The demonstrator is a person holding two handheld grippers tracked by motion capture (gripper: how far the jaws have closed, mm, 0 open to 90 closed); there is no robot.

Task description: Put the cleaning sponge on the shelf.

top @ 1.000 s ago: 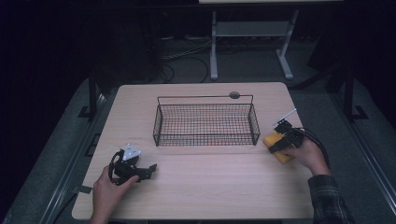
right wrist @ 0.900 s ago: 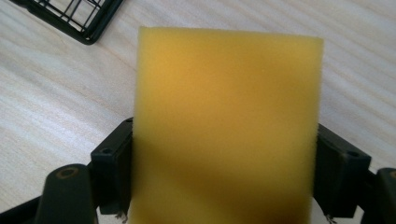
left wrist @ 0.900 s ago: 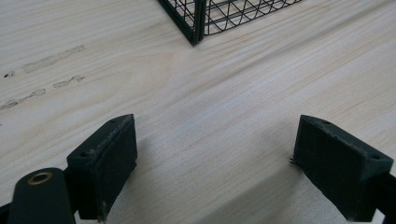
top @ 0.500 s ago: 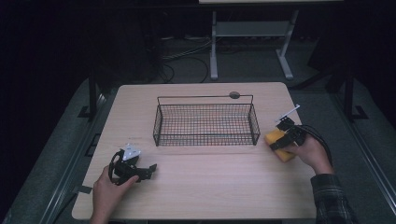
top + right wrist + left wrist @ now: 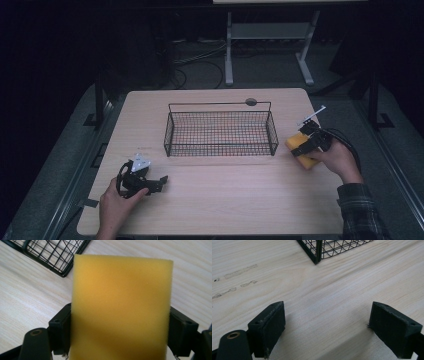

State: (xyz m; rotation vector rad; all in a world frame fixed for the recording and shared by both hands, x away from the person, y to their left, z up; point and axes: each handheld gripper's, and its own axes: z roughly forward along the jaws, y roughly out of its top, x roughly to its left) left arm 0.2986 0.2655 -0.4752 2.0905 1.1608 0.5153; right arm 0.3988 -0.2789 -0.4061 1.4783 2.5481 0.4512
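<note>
The right claw (image 5: 120,335) pinches the yellow sponge (image 5: 121,307); the left claw (image 5: 327,327) rests spread on the worktop (image 5: 220,200). Lift it above the wire basket (image 5: 220,131) rim before releasing.

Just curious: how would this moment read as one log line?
right tool: shut on yellow sponge | left tool: open, over table | wire basket: empty

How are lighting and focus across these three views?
High view: table lit, surroundings nearly black. Left gripper view: sharp wood grain, soft shadow between the jaws. Right gripper view: sponge so close it looks soft, darker toward its lower half; basket corner sharper.
</note>
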